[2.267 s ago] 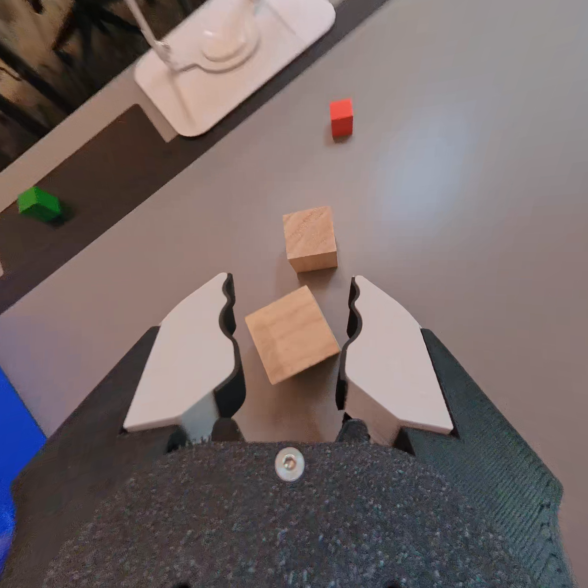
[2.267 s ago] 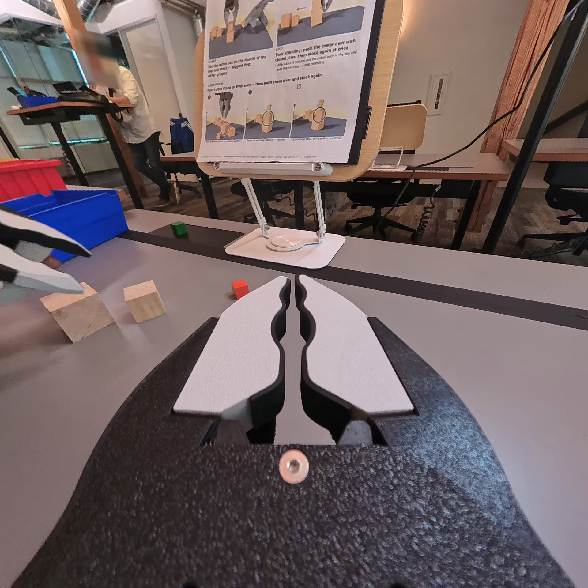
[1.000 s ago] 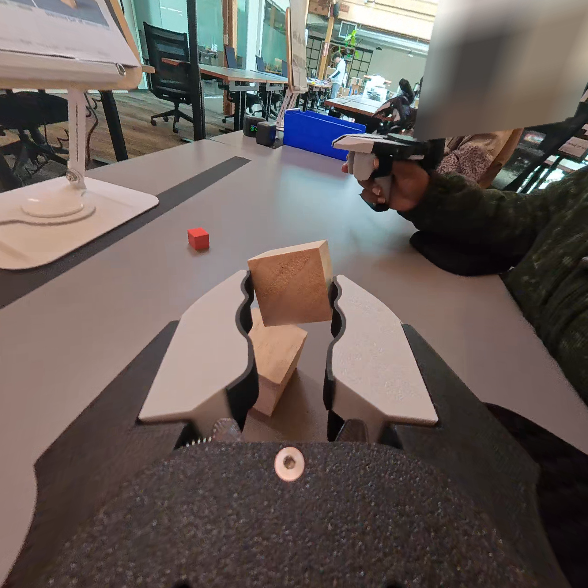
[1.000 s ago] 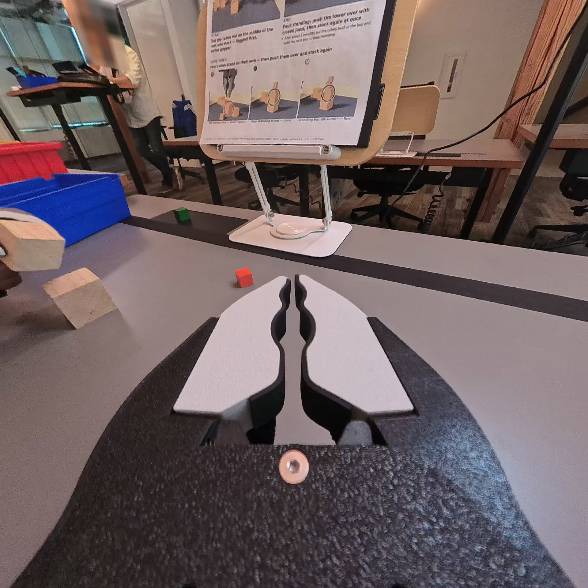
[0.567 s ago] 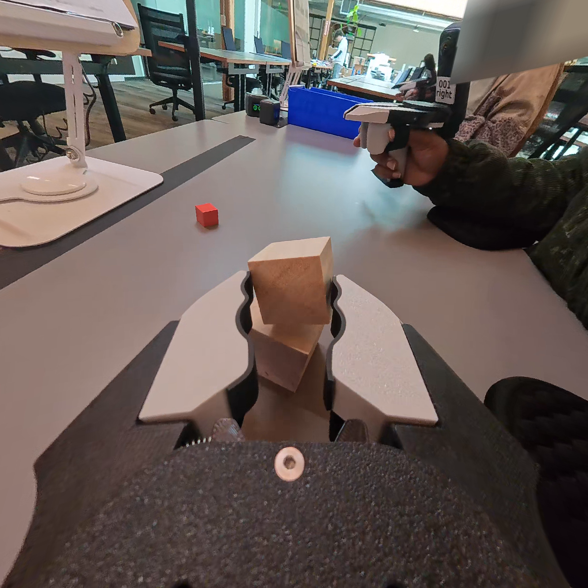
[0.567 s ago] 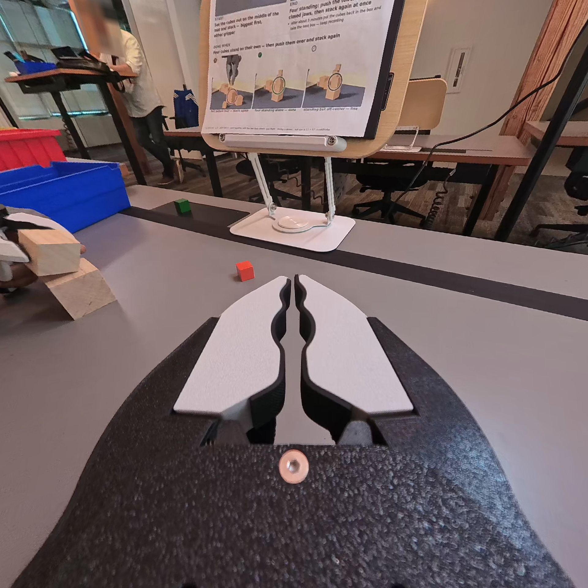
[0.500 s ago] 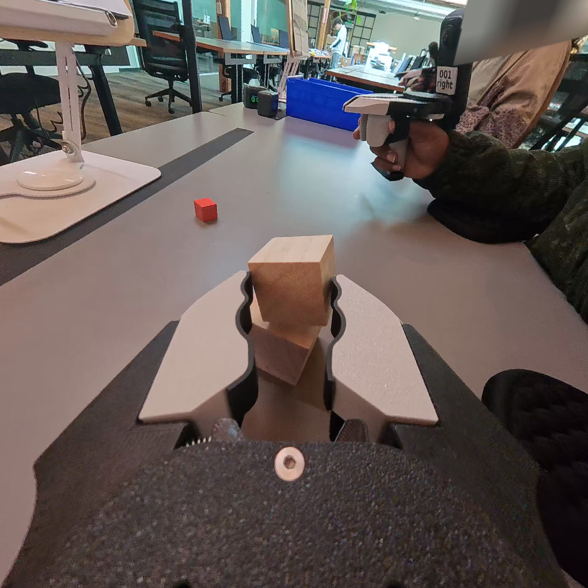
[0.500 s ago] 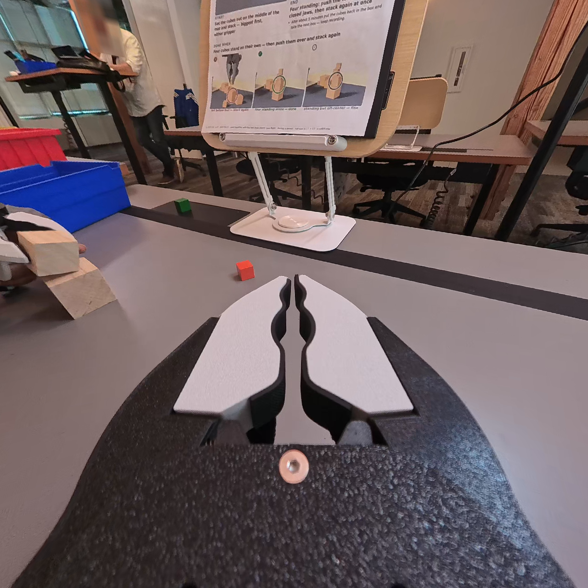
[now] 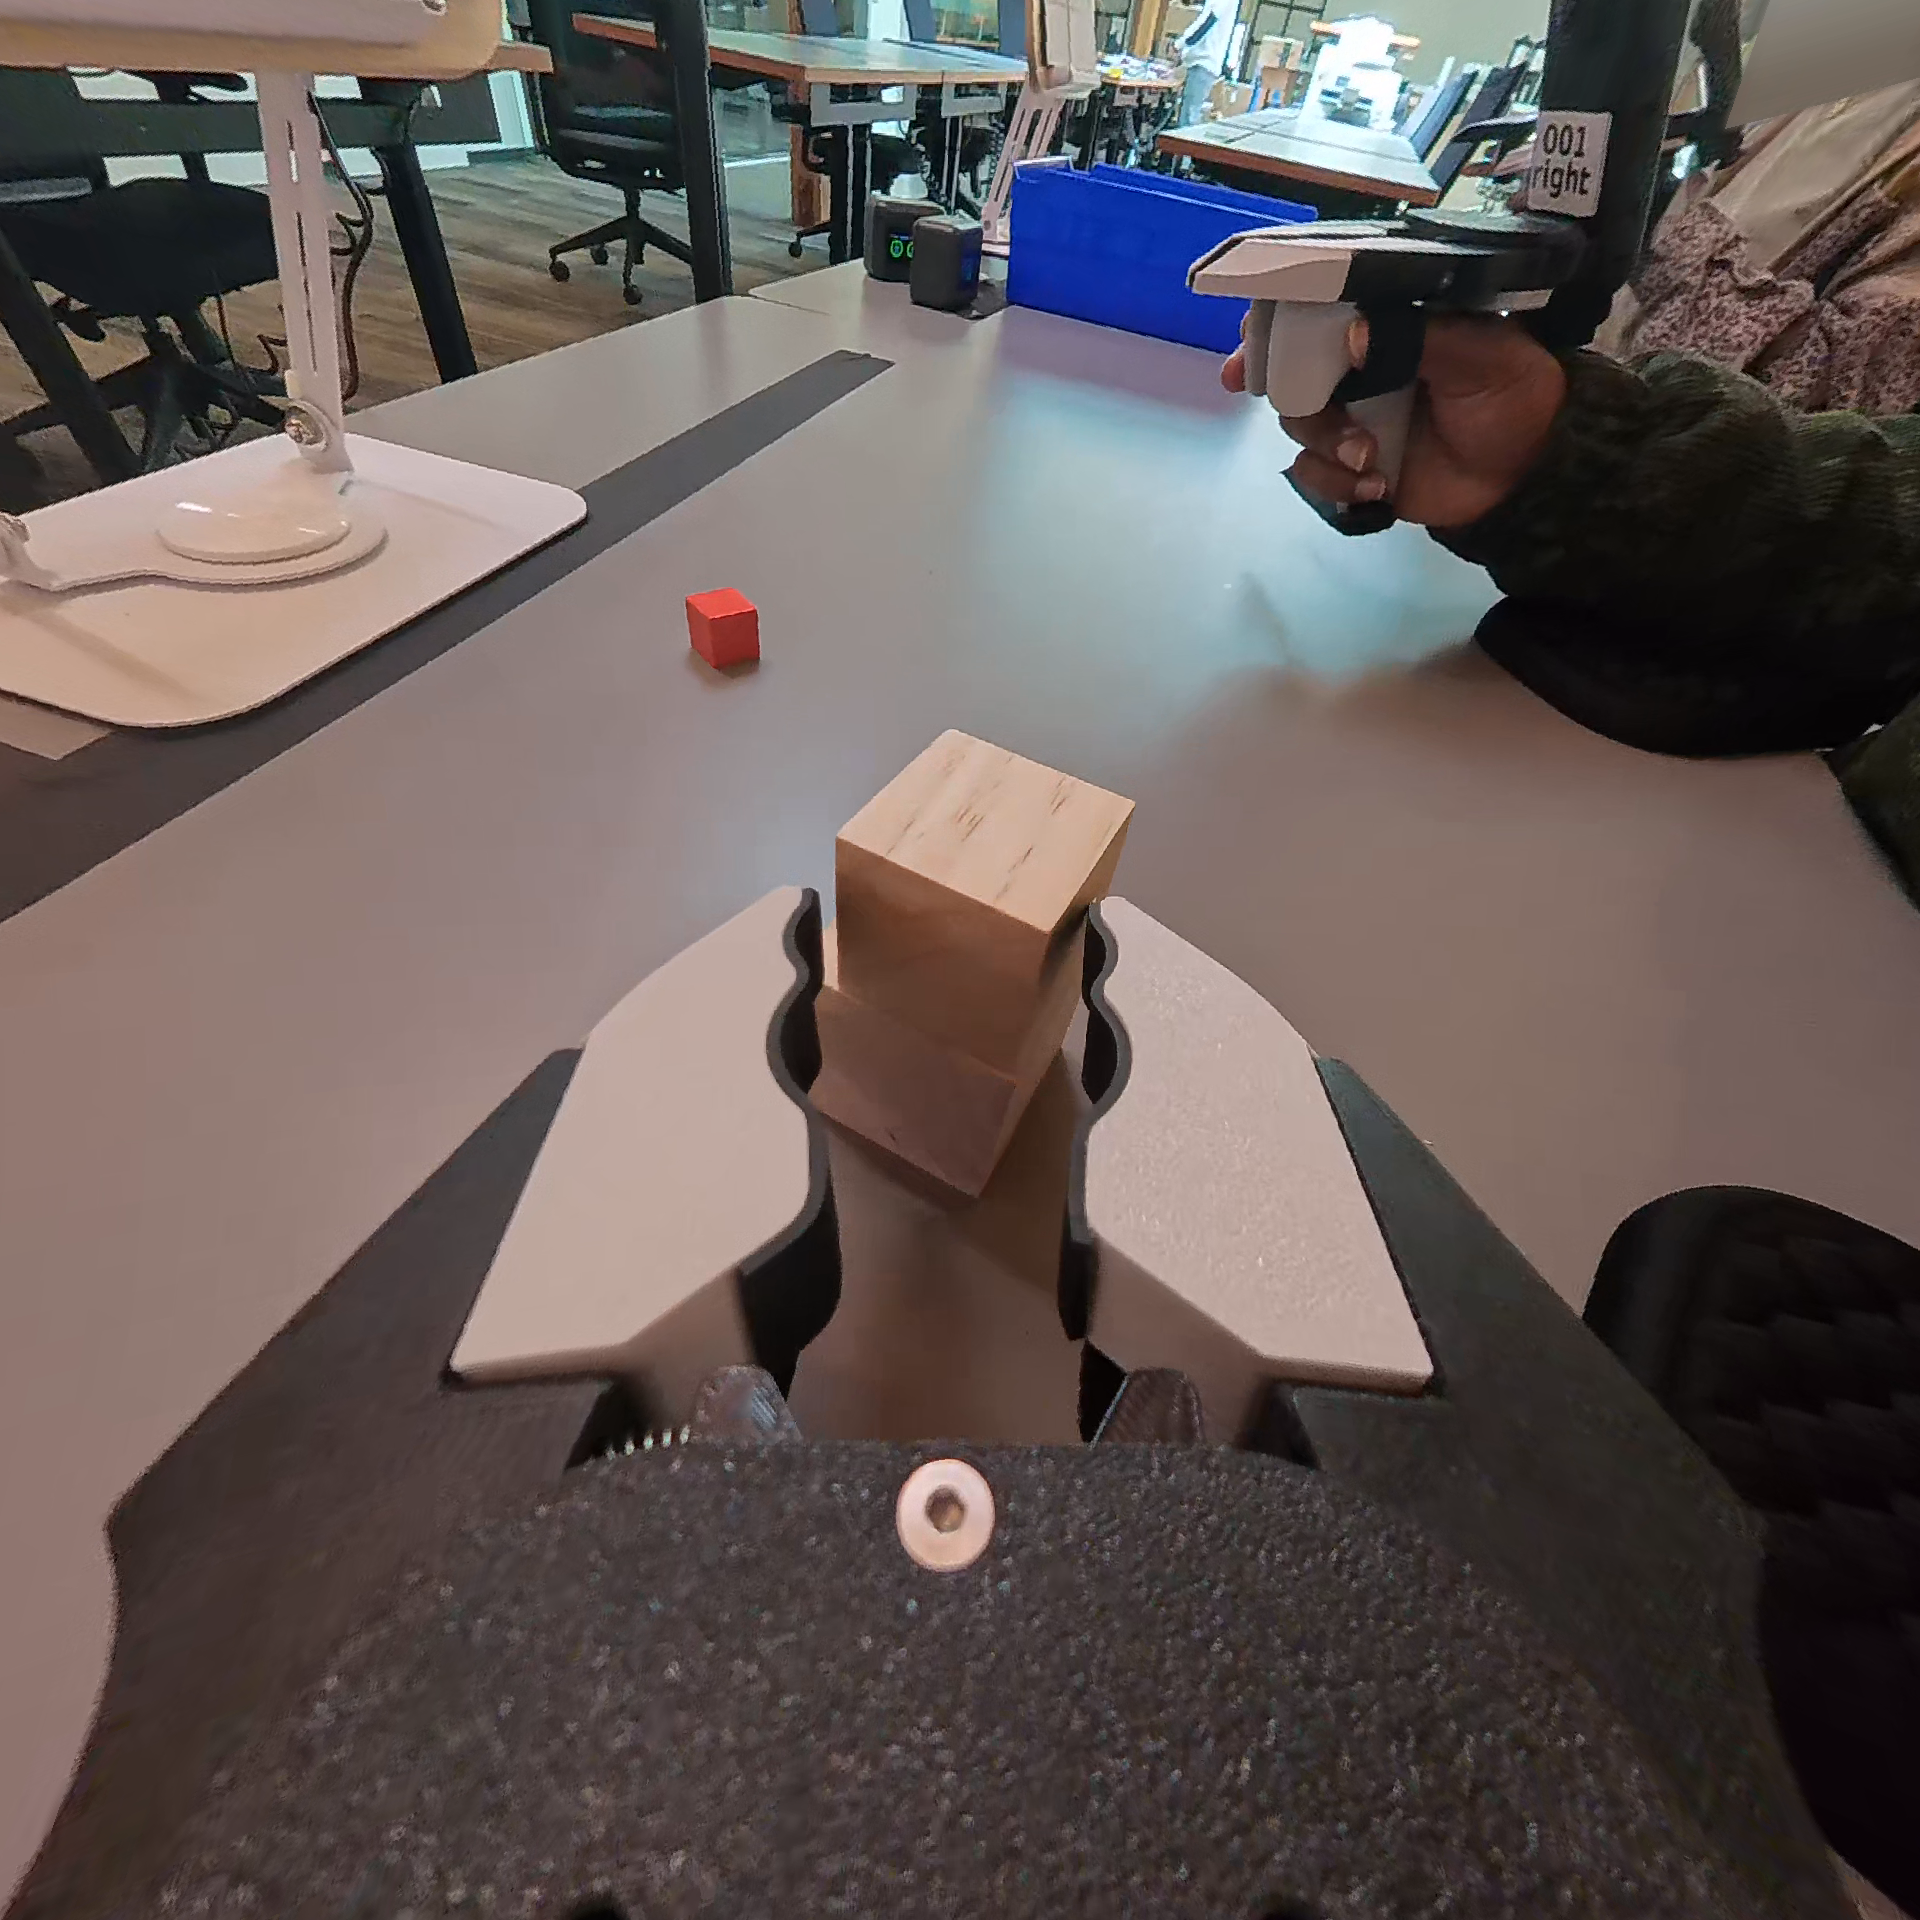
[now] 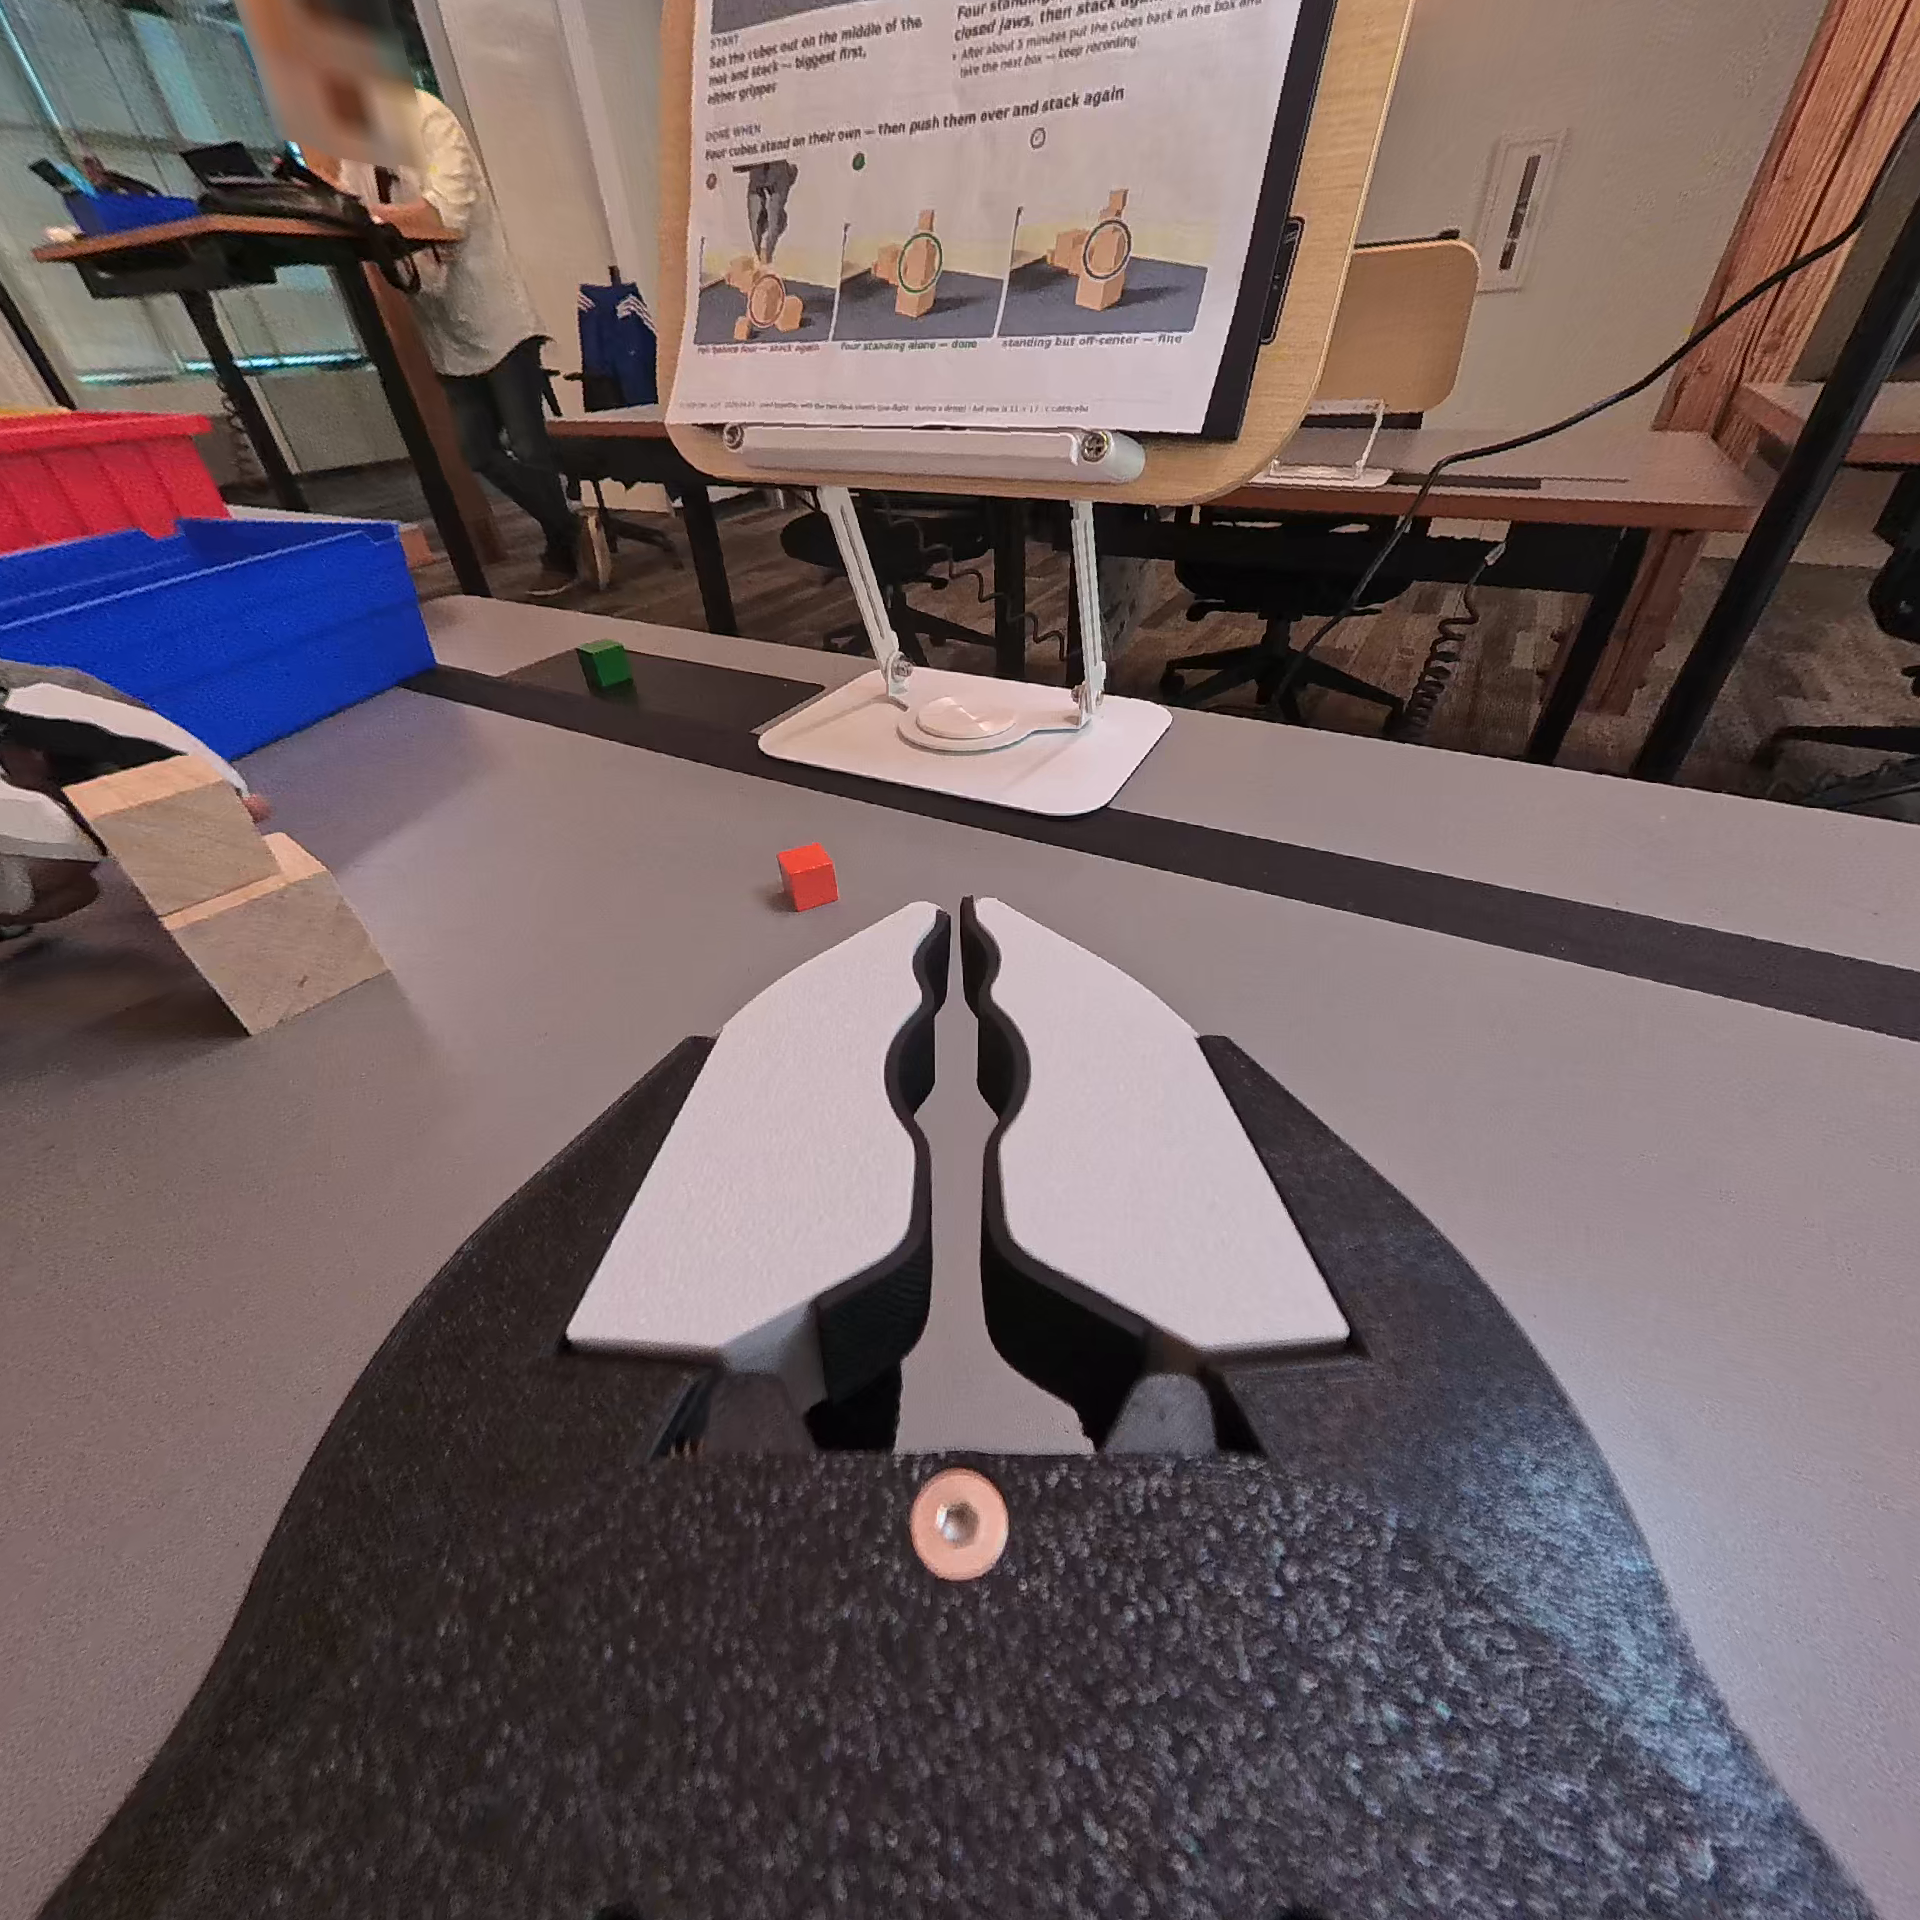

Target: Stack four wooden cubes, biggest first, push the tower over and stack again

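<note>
Left gripper [image 9: 940,940]: fingers clamped on the upper wooden cube [image 9: 971,868], both pads against its sides. That cube sits on a larger wooden cube [image 9: 920,1101], which rests on the grey counter [image 9: 416,883] between the fingers; the upper one is turned slightly and off-centre on the lower. Seen from the right wrist view, the pair stands at the far left of the counter, upper cube [image 10: 171,831] over lower cube [image 10: 275,951].

Right gripper [image 10: 956,914]: fingers together, nothing between them, held above the counter by a hand [image 9: 1434,447] in a dark green sleeve. Nearest thing to it is a small red cube [image 10: 807,876], just beyond and left of the fingertips, not touching.

Surroundings: small green cube [image 10: 604,663] on the dark strip [image 10: 1455,894] at the far edge; white stand base [image 10: 966,738] carrying an instruction sheet [image 10: 977,208]; blue bin [image 10: 208,623] and red bin [image 10: 94,473] far left.
</note>
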The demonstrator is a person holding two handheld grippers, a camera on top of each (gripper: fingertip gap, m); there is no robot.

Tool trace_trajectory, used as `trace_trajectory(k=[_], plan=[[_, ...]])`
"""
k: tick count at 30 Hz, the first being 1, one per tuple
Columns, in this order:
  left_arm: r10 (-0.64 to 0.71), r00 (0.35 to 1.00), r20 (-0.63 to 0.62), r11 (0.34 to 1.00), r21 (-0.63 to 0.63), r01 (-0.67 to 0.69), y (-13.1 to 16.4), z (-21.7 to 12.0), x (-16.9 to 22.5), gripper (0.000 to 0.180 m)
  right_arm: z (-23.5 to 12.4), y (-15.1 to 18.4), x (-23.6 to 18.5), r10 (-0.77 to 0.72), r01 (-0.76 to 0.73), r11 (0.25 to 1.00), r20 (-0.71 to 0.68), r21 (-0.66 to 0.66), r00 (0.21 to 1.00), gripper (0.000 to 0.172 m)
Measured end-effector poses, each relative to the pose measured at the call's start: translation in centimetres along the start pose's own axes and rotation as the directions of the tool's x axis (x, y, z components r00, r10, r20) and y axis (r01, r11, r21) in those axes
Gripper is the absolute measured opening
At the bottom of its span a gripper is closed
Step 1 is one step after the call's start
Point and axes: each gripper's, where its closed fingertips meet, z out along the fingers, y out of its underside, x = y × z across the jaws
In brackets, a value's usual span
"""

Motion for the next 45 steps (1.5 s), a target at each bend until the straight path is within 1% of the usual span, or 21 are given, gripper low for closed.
trace_trajectory(k=[5,31,36,39,43,45], plan=[[0.005,1.000,0.010,1.000,0.002,-0.005,0.0,0.3,-0.2,0.045,-0.1,-0.1,0.0,-0.002,0.002,1.000,-0.005,0.003,1.000,0.002],[0.008,0.996,-0.084,1.000,-0.003,-0.008,-0.2,0.9,-0.3,0.044,0.1,0.4,0.2,-0.003,0.003,1.000,-0.009,-0.010,1.000,0.002],[0.000,0.996,-0.094,1.000,-0.008,-0.001,-0.2,0.8,-0.2,0.045,0.1,0.4,0.3,-0.004,0.004,1.000,-0.011,-0.010,1.000,0.002],[-0.010,0.995,-0.104,1.000,-0.019,0.008,-0.2,0.7,-0.1,0.051,0.2,0.5,0.3,-0.003,0.003,1.000,-0.011,-0.014,1.000,0.002],[0.005,0.995,-0.096,1.000,0.013,-0.003,-1.1,0.2,0.0,0.054,0.2,0.6,0.3,-0.004,0.004,1.000,-0.012,-0.015,1.000,0.003],[0.003,0.997,-0.073,0.998,0.070,0.002,-2.4,-0.8,-0.3,0.052,0.2,0.6,0.4,-0.004,0.003,1.000,-0.015,-0.015,1.000,0.003]])
